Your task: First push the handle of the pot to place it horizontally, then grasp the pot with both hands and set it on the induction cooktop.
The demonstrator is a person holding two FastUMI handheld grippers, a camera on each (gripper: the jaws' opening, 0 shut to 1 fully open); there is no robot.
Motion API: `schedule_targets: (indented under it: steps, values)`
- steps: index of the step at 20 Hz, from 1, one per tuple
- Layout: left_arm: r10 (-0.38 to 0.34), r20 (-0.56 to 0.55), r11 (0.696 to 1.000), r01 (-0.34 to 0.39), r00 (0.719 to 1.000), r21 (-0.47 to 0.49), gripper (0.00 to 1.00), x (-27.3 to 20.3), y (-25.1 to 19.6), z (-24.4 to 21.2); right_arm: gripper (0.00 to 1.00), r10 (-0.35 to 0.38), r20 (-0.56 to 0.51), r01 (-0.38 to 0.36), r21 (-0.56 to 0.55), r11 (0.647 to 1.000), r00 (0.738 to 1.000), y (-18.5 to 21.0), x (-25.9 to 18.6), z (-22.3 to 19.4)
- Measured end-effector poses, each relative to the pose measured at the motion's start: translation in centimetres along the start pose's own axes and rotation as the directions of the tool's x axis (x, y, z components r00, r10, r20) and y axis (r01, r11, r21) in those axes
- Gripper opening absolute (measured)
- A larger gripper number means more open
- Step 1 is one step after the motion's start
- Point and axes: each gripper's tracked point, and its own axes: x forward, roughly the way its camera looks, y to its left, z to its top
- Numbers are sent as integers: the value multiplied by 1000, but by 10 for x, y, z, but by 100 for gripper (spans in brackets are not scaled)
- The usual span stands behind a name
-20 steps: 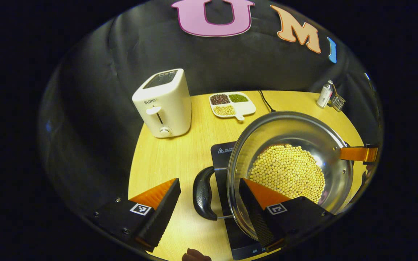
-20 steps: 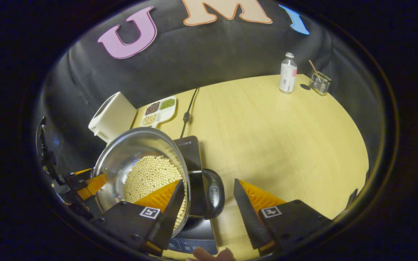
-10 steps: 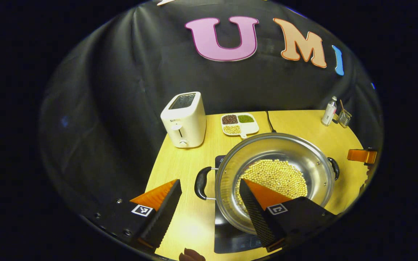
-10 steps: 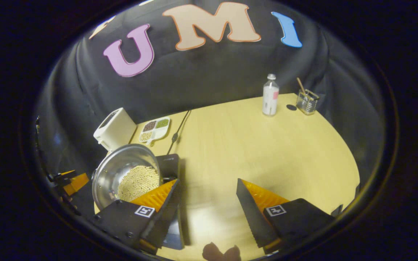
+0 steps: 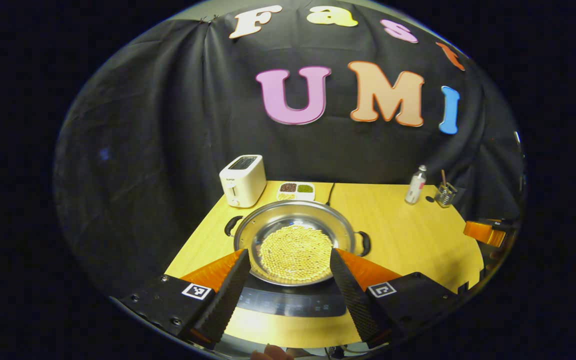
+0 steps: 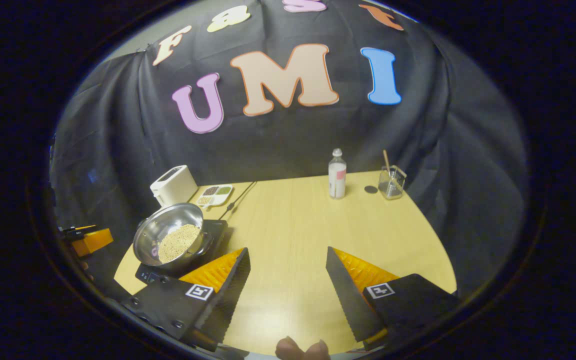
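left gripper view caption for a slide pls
Pot of beans sits on the cooktop, open left tongs pulled back.

Silver pot with pale yellow beans and black handles, black cooktop, white toaster, yellow wood-grain tabletop.

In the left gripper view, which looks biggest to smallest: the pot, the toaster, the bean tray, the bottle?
1. pot, nearest the camera
2. toaster
3. bean tray
4. bottle, though tray and bottle look close in size

Open table right of the pot; toaster seemingly crowds behind.
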Motion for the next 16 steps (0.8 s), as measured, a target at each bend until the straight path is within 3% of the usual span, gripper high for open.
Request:
schedule_targets:
  steps: [5,8,12,15,16]
  values:
    - [-73,174,997,67,982,39,98,-43,-72,74,91,-14,241,34,-78,996,970,-26,-88,77]
    - [-139,303,990,142,943,12,97,-73,-115,127,94,-9,356,31,-57,998,934,-25,-133,125]
    - [-161,444,987,139,881,82,98,-128,-120,167,91,-3,451,37,-68,997,893,-22,-170,159]
    - [-137,459,990,113,878,78,100,-154,-106,156,91,-6,481,47,-73,996,877,-13,-191,161]
    - [-134,460,991,113,877,74,100,-161,-102,151,92,-9,517,49,-63,997,856,-9,-206,169]
